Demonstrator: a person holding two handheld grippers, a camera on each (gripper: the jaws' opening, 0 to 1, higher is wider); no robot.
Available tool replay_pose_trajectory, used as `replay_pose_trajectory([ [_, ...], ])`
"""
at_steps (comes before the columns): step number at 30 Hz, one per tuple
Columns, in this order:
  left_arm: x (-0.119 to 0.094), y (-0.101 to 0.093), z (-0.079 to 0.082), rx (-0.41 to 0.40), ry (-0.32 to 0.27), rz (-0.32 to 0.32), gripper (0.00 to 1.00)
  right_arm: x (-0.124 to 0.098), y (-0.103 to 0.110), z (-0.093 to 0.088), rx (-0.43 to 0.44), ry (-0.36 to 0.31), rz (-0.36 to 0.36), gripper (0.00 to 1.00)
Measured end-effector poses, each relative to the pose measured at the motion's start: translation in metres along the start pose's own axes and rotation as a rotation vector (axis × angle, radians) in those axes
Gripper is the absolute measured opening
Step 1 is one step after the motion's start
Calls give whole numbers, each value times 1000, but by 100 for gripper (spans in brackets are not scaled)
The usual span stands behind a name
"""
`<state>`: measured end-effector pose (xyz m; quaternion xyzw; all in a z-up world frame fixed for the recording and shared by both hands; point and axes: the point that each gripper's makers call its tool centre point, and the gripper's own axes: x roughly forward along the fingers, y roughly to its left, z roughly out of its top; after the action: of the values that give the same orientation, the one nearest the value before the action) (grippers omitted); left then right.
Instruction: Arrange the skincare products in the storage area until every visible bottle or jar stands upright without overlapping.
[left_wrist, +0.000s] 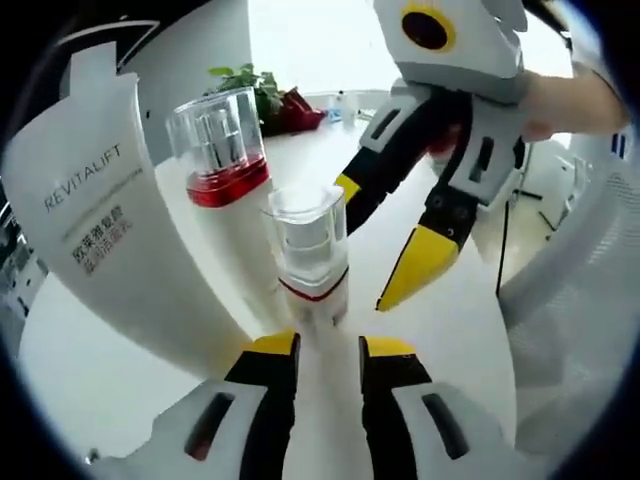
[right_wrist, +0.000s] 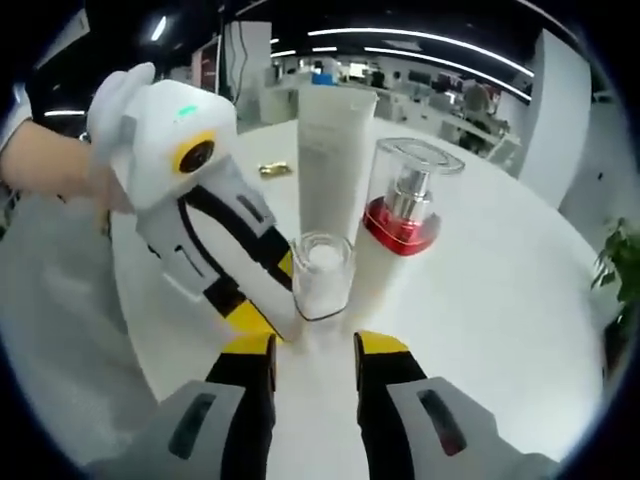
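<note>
The small white bottle with a clear square cap and a thin red band (left_wrist: 308, 250) stood upright on the white round table (left_wrist: 450, 320), close beside a taller white pump bottle with a clear cap over a red collar (left_wrist: 218, 150) and a tall white squeeze tube printed REVITALIFT (left_wrist: 100, 220). All three looked upright, though the fisheye made them lean. The left tongs (left_wrist: 328, 350) sat just short of the small bottle's base, jaws apart and empty. The right tongs (right_wrist: 312, 350) faced it from the opposite side, also apart and holding nothing. With both tongs crowding one light bottle, a careless nudge could likely tip it against the pump bottle or topple the tube.
</note>
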<state>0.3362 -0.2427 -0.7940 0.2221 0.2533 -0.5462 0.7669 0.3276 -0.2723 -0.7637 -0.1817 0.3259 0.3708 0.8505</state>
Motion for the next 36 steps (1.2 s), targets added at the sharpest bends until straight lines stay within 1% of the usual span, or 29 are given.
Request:
replay_pose_trajectory([
  [5,-8,-1,-3,-7,11,10,29,-7,-1,-3,6,8,-17,45],
  [10,-20,-2,-2,-24,14,32,33,-15,2,0,18,2,-26,48],
  [16,-40,-7,-5,-50,10,59,37,-25,15,4,19,-8,-22,52],
  [17,-44,-8,-5,-72,-7,68,38,-26,17,5,18,-10,-19,52],
  [18,-47,-9,-7,-92,-2,69,40,-27,21,6,18,-12,-14,52],
  [20,-54,-9,-12,-98,-3,86,41,-28,26,6,19,-15,-10,53],
  [21,-60,-12,-13,-126,-8,94,42,-28,28,6,18,-15,-8,54],
  [22,-63,-14,-14,-138,-7,94,43,-29,31,6,19,-17,-4,55],
  [24,-71,-16,-16,-159,-31,112,45,-29,37,7,24,-23,1,57],
  [25,-76,-20,-19,-187,-24,118,46,-28,39,7,28,-27,7,58],
  [27,-81,-21,-22,-191,-27,133,48,-29,45,6,34,-26,16,59],
  [29,-88,-22,-27,-219,-28,149,50,-30,51,6,33,-26,23,60],
  [32,-103,-24,-34,-261,-44,177,54,-33,57,7,41,-32,23,62],
  [36,-124,-27,-40,-315,-71,210,58,-38,64,14,69,-57,13,65],
])
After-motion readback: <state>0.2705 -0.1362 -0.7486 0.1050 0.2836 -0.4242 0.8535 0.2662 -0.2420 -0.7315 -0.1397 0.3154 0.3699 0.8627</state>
